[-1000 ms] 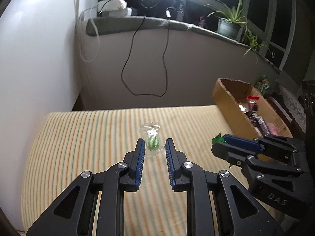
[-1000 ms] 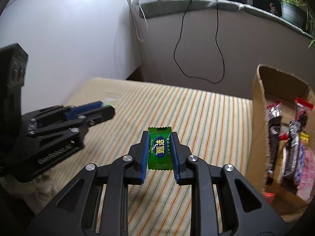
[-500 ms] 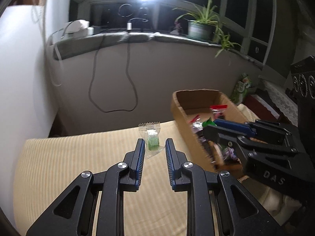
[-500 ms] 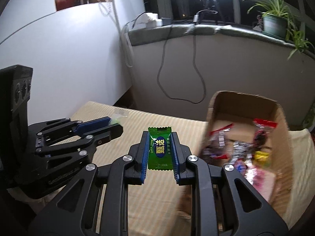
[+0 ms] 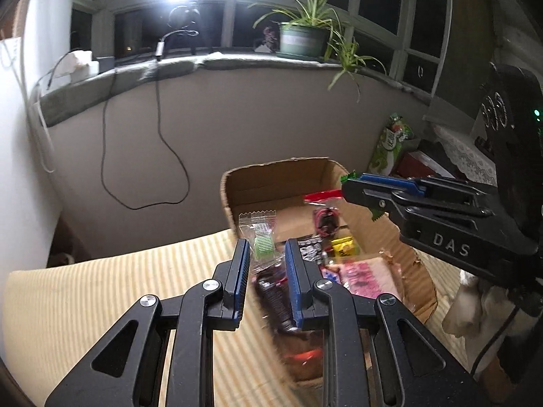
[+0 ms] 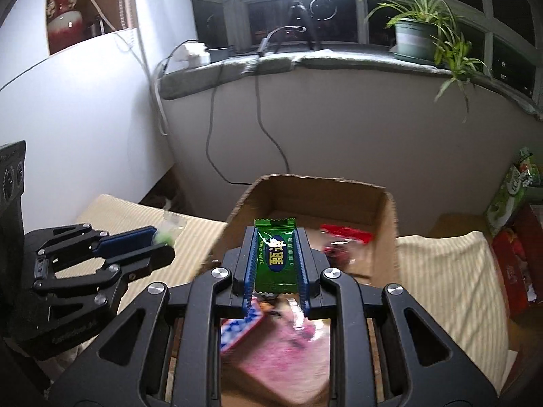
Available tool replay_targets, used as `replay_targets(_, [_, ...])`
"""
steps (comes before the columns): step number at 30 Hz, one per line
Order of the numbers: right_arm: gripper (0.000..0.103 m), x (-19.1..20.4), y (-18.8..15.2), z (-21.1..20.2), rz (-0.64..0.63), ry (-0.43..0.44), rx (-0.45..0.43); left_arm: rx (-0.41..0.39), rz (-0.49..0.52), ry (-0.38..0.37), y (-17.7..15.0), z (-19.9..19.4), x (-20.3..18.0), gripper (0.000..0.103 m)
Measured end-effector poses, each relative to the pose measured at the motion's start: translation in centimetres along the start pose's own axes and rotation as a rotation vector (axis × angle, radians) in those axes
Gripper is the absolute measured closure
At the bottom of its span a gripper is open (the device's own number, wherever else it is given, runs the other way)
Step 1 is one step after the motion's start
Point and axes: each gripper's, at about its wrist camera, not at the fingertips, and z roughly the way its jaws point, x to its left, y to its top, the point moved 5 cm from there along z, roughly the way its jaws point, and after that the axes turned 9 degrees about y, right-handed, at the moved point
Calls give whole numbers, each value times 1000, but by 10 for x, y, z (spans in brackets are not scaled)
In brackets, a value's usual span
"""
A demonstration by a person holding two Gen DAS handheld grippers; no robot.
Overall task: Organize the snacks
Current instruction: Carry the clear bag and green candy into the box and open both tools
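Observation:
My left gripper (image 5: 267, 254) is shut on a clear-wrapped green candy (image 5: 263, 237), which sticks up past the tips. It hangs over the near left corner of the open cardboard box (image 5: 281, 176). In the right wrist view, my right gripper (image 6: 275, 254) is shut on a dark green candy packet (image 6: 275, 257) above the same box (image 6: 322, 196). The box holds several wrapped snacks, among them a red packet (image 5: 322, 196) and a pink one (image 5: 363, 274). Each gripper shows in the other's view: the right (image 5: 356, 190) over the box's right side, the left (image 6: 163, 244) left of the box.
The box sits on a yellow striped cloth surface (image 5: 101, 288). A grey wall with a dangling black cable (image 5: 163, 142) stands behind it, under a sill with a potted plant (image 5: 302, 37). A green bag (image 5: 390, 146) and a red box (image 6: 516, 264) lie to the right.
Both grippers have swung right and slightly up, from over the striped surface to over the cardboard box. Each still holds its candy.

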Motion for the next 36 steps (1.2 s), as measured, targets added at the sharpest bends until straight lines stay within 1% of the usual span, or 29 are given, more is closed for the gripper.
replay_targets(6, [82,-27,-2,1,21,-14,16,18,14,-16,4,14,-17,83])
replay_targets(14, [82,-48,-8,7,50,-7,48,36,20,-21,6,24,-30,83])
replay_targets(21, [81,-46,-13,12,51,10,71,35,32,-16,7,23,-34,83])
replay_targets(33, [80,-46,-13,9,47,-4,79,32,42,-9,6,19,-36,81])
replay_targets(34, [80,-46,-13,9,48,-5,79,31,43,-7,6,18,-37,78])
replay_targets(35, [76,-46,-14,9,49,-6,79,30,44,-6,7,18,-37,74])
replay_targets(36, [70,-47,-14,8,49,-8,78,29,45,-6,7,17,-37,74])
